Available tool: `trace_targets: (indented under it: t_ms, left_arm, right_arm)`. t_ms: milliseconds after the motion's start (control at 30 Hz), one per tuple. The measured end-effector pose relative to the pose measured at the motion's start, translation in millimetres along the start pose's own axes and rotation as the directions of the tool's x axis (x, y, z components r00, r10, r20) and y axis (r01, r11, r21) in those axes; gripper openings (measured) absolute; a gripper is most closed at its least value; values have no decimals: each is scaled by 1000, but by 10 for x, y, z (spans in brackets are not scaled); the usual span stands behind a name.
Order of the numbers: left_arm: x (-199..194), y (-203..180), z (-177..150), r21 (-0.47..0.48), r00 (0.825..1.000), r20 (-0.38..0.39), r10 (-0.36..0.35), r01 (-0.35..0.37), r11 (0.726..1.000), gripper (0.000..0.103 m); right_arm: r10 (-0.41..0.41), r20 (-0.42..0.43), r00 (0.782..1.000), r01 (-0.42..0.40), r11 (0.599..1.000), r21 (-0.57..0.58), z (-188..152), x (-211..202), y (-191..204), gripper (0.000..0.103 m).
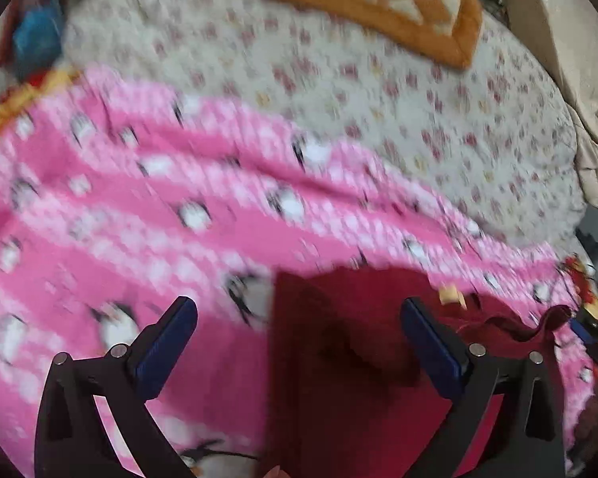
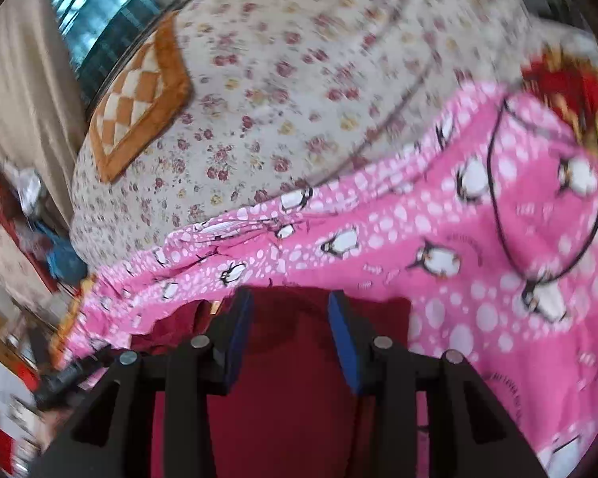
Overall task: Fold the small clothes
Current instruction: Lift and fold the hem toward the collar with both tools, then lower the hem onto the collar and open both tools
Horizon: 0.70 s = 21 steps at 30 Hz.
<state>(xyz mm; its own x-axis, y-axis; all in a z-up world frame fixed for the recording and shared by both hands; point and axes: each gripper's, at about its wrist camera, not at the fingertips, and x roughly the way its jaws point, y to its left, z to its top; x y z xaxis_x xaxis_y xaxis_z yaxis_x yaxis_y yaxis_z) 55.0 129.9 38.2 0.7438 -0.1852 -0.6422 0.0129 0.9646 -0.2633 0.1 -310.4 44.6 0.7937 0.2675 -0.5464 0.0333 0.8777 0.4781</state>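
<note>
A dark red garment (image 1: 339,358) lies under both my grippers on a pink penguin-print blanket (image 1: 139,199), its near part flat with a straight left edge and a squared far corner, which suggests at least one fold is already in place, though blur keeps me from being sure. Toward its right side in the left wrist view the red cloth is bunched and wrinkled rather than flat, so I judge the folding is partway: that loose portion remains to be brought over and smoothed. My left gripper (image 1: 299,314) hangs above the garment with its blue-padded fingers (image 1: 167,346) spread wide and nothing between them. My right gripper (image 2: 290,306) is over the same red cloth, its fingers closer together but with a clear gap; the cloth shows through that gap, and I see no fabric pinched between the pads. A thin black cord (image 2: 498,207) loops across the blanket on the right of the right wrist view, apart from the garment. Beyond the blanket spreads a floral quilt (image 2: 279,99) covering the bed, with an orange checkered cushion (image 1: 378,4) resting on it well away from the work. A red and yellow item (image 2: 558,79) sits at the blanket's far edge, too blurred to identify.
</note>
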Motion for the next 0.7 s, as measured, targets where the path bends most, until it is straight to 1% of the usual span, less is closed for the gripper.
trace_targets:
  t_ms: [33,67,100,133,167,200,233,267,300,367,433,500,533,600,633,667,700]
  left_arm:
    - [-109,-53,19,18,999,44,-32,31,999,92]
    - [-159,-85,22,38,996,61,-66,64,997,91]
    - [-223,-181,0,80,991,73,-109,103,991,91]
    - [-251,-258,-21,114,988,76,-133,124,986,91]
    - [-267,-376,-59,166,985,78,-156,142,976,90]
    - [-251,-476,-85,208,984,69,-165,148,967,90]
    - [-187,-593,-132,256,986,36,-164,150,955,88]
    - [-118,-661,-153,273,988,7,-153,145,951,83]
    - [-63,-708,-169,280,990,-19,-139,138,950,79]
    - [136,-774,-136,283,992,-84,-94,114,952,77]
    - [333,-835,-26,276,991,-125,-48,81,958,77]
    - [597,-891,81,274,982,-184,-36,86,958,77]
    - [713,-889,101,265,980,-199,-22,76,961,77]
    - [943,-857,113,279,978,-202,50,8,960,77]
    - [1105,-788,96,282,970,-224,100,-34,959,77]
    - [1211,-700,58,249,960,-262,103,-36,968,77]
    - [1312,-568,11,182,946,-316,70,-12,983,77]
  right_arm:
    - [-35,10,999,36,999,-41,6,-19,58,41]
    - [-70,21,997,71,995,-69,7,-29,102,41]
    - [-97,34,995,100,991,-91,9,-40,137,41]
    - [-109,48,993,114,988,-104,9,-63,155,40]
    - [-110,56,992,116,987,-111,13,-79,174,38]
    - [-100,56,993,106,987,-120,18,-83,202,31]
    - [-86,40,996,90,988,-126,18,-63,225,26]
    - [-78,22,997,80,989,-127,12,-38,235,25]
    - [-69,-16,997,66,989,-130,-3,26,245,23]
    - [-75,-55,996,66,987,-144,-36,116,274,22]
    - [-83,-77,994,70,985,-157,-19,238,317,22]
    - [-97,-90,991,82,984,-157,55,401,362,22]
    - [-108,-101,989,92,984,-154,80,487,377,22]
    - [-141,-151,978,117,980,-161,107,725,391,22]
    - [-176,-169,970,147,974,-170,107,836,372,22]
    - [-218,-194,957,184,966,-179,96,957,339,22]
    - [-259,-230,938,218,957,-191,67,1090,284,22]
